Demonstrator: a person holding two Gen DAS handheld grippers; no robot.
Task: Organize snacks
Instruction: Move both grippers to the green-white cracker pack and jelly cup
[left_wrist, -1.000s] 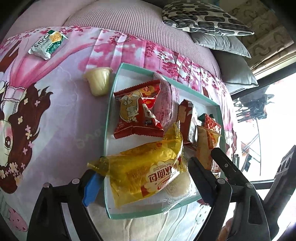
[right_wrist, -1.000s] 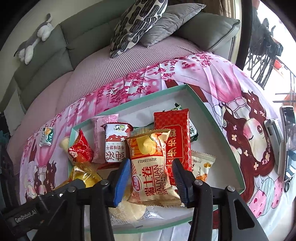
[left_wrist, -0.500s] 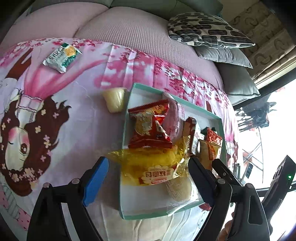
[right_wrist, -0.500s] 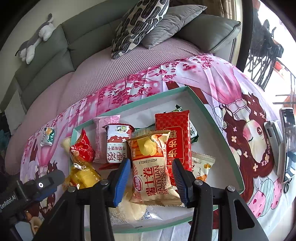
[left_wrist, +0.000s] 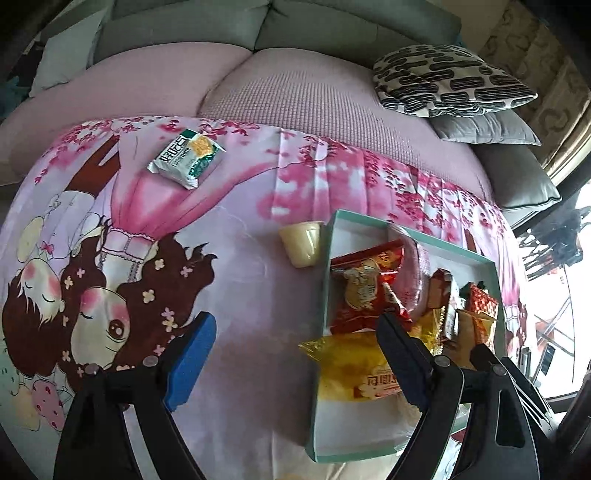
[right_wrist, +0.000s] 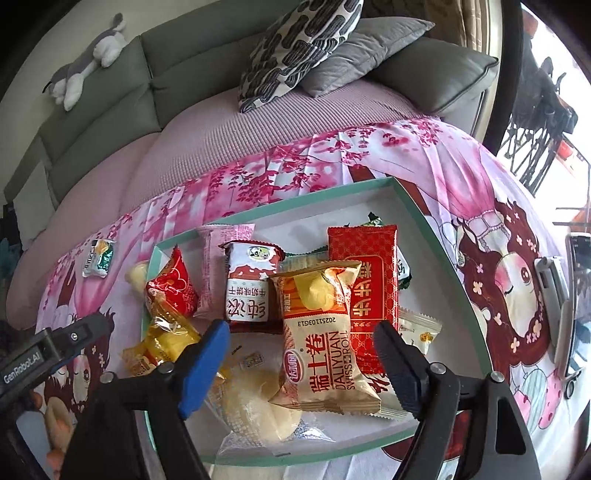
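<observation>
Right claw: the right claw (right_wrist: 301, 363) has just been opening – its blue pads now stand clear on either side of the Swiss roll packet (right_wrist: 323, 339), gripping nothing, the packet lying loose between them.
Swiss roll packet: it rests in the near half of the teal box (right_wrist: 436, 236), partly over the red packet (right_wrist: 364, 295) and beside the clear-wrapped pale cake (right_wrist: 255, 406) at the box's near edge.
Releasing well: my reading is that this is a let-go, so the claw should lift straight up without snagging the crinkled wrapper or dragging the packet against its neighbours.
Left claw: the left claw (left_wrist: 295, 363) is wide open and empty, hanging over the printed sheet just outside the box's left wall, one finger over the yellow packet (left_wrist: 351, 369).
Box contents: red-and-white packet (right_wrist: 251, 286), pink packet (right_wrist: 218, 266) and red pouch (right_wrist: 168, 286) lie along the left and far part – fairly full there, open floor toward the far right corner.
Loose cup: the pale jelly cup (left_wrist: 301, 243) lies on its side touching the box's far left corner, outside it.
Far packet: the green-and-white cracker packet (left_wrist: 186, 158) lies well apart, near the far edge of the sheet.
Next pick: the cup looks the likelier target for the left claw – it is round and may roll, so close across its sides, not its rim.
</observation>
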